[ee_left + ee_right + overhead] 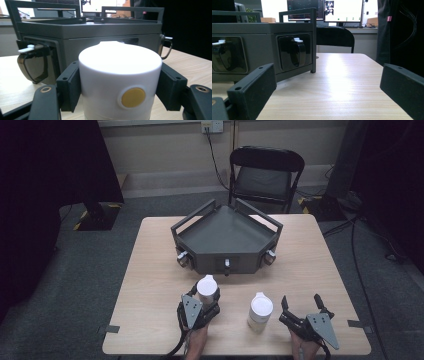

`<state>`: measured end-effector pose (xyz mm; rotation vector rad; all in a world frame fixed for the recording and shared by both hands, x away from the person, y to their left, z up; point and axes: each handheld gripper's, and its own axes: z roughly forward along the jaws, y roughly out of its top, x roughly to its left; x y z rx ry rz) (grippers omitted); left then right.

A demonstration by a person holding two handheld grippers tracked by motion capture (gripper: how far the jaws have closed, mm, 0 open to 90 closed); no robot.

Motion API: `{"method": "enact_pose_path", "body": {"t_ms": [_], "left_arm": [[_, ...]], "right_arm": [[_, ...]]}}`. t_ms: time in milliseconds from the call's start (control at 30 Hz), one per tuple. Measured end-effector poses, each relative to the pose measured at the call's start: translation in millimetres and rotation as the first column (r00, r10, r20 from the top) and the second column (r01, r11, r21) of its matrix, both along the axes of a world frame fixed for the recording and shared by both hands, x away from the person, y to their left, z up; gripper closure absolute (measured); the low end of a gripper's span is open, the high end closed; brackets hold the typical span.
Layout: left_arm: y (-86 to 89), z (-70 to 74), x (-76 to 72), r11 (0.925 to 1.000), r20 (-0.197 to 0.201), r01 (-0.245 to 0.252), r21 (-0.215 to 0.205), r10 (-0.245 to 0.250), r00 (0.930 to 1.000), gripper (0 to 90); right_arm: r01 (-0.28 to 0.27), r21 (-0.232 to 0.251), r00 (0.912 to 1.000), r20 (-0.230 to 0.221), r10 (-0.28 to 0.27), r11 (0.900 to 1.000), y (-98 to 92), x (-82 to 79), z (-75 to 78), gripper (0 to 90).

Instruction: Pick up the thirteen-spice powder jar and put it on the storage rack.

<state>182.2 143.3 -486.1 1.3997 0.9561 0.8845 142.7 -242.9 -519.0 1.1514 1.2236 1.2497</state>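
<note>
A pale wooden counter [150,270] stands on grey carpet [90,270], with a black folding chair [265,175] behind it against a cream wall [165,145] bearing a socket [212,126], dark curtains [45,165] at both sides and lit monitors [343,11] beyond

White cups [260,310], grey tray [226,236], pale wood table [150,270].

Two upright white cups [207,289] [260,310] before grey tray [227,232]
</note>
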Motion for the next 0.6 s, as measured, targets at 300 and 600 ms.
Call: {"method": "enact_pose_path", "body": {"t_ms": [300,600], "left_arm": [[2.7,2.0,-0.8,0.9999,0.008,0.011,-0.001,-0.011,0.9999,30.9],[9.9,13.6,-2.6,0.9991,0.013,0.042,-0.007,-0.042,0.9990,30.9]], "right_arm": [[0.000,0.000,1.0000,0.000,0.000,1.000,0.0,0.0,0.0,0.0],[0.000,0.000,1.0000,0.000,0.000,1.000,-0.1,0.0,0.0,0.0]]}}
